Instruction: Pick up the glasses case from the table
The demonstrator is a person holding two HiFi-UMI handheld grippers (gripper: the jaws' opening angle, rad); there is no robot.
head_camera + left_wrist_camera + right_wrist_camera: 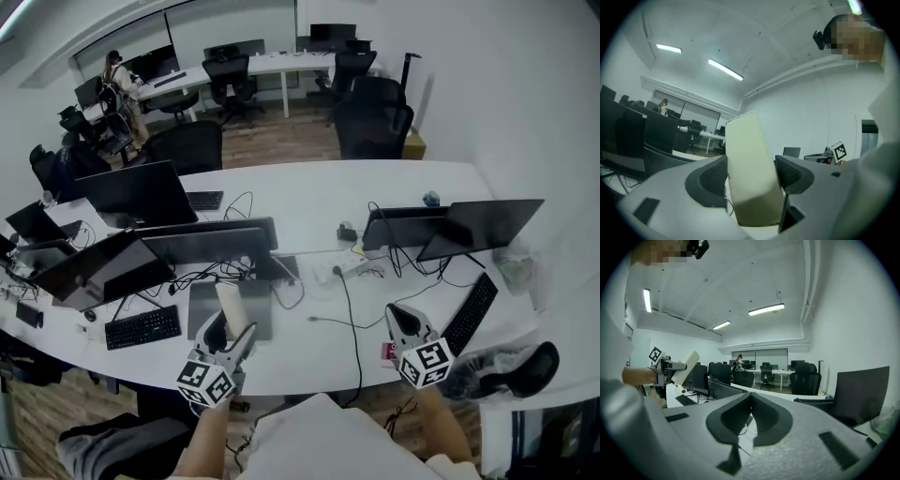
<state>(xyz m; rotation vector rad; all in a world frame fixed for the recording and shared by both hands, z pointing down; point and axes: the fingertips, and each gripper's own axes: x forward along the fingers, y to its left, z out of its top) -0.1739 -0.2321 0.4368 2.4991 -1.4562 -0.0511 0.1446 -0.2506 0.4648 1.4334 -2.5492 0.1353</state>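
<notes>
Now the left gripper (228,330) pinches the cream glasses case (752,173), tilted, aloft over the near edge of the white desk (309,192); the right gripper (751,408) is pressed together, empty

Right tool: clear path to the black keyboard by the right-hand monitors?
Probably yes. The right tool is shut with nothing in it and hangs just left of the keyboard in the head view; only bare table shows between them.
</notes>
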